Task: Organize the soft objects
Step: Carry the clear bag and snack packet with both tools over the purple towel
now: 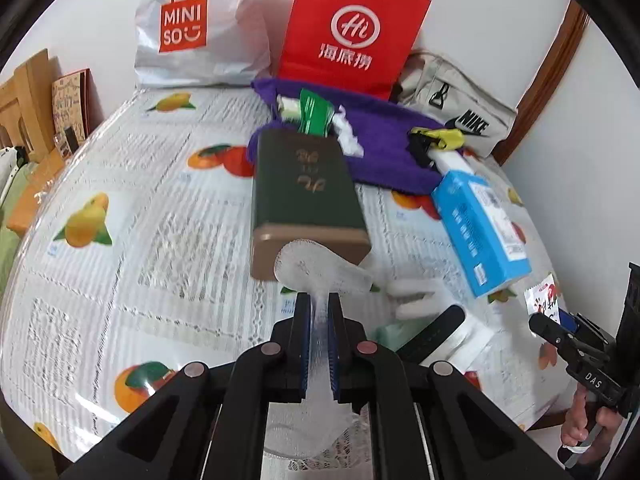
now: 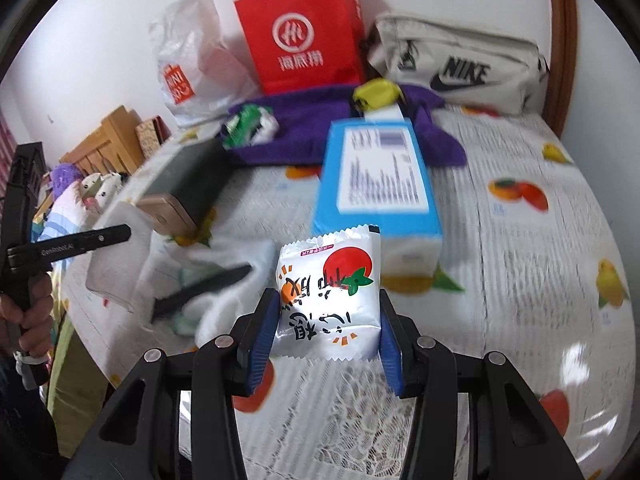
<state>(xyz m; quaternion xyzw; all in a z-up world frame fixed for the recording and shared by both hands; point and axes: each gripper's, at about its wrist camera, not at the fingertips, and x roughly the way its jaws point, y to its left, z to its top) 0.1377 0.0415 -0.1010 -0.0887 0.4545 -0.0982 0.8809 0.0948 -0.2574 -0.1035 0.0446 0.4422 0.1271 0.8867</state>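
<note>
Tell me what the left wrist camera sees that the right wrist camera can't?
Only the left wrist view shows the left tool shut on a white mesh piece. Only the right wrist view shows the right tool gripping a snack packet front-on, plus plush toys. Both show the red paper bag, blue box and purple cloth.

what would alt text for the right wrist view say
The right gripper is closed on a silver snack packet printed with a red fruit, above a table with a fruit-print cover. Behind lie a blue box, a purple cloth, a red paper bag and a white Nike pouch.
</note>
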